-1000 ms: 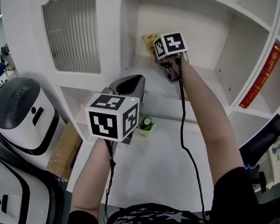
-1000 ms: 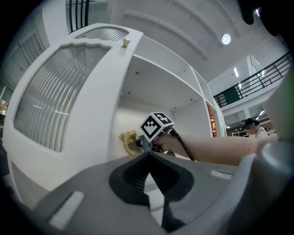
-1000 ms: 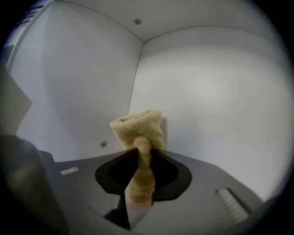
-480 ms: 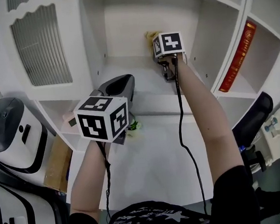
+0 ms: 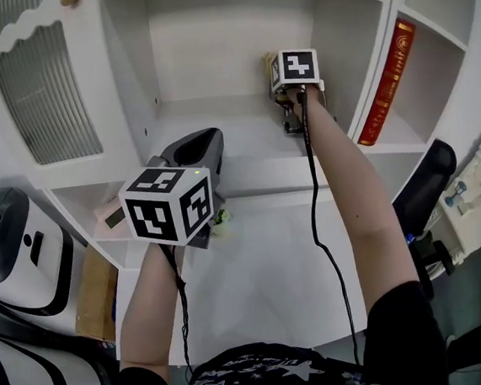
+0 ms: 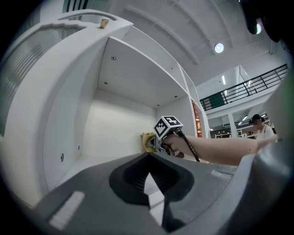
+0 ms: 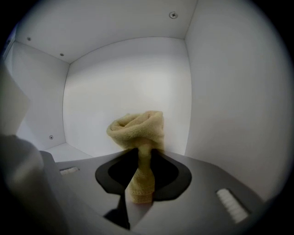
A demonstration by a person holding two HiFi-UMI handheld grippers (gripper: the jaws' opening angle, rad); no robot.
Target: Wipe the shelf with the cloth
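White louvred door (image 5: 45, 92), pale tabletop (image 5: 266, 286), perhaps an office chair (image 5: 422, 185).

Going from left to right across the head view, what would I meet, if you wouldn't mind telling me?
White machine with a black panel → ribbed white cabinet door → left gripper → right gripper, clamped on the yellow terry cloth → red vertical strip → black chair.

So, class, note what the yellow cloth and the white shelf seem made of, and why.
The cloth: soft terry or microfibre, by its fuzzy nap and limp folds. The shelf: probably painted or laminated board, matt white; smooth flat panels, small screw heads, no grain showing.
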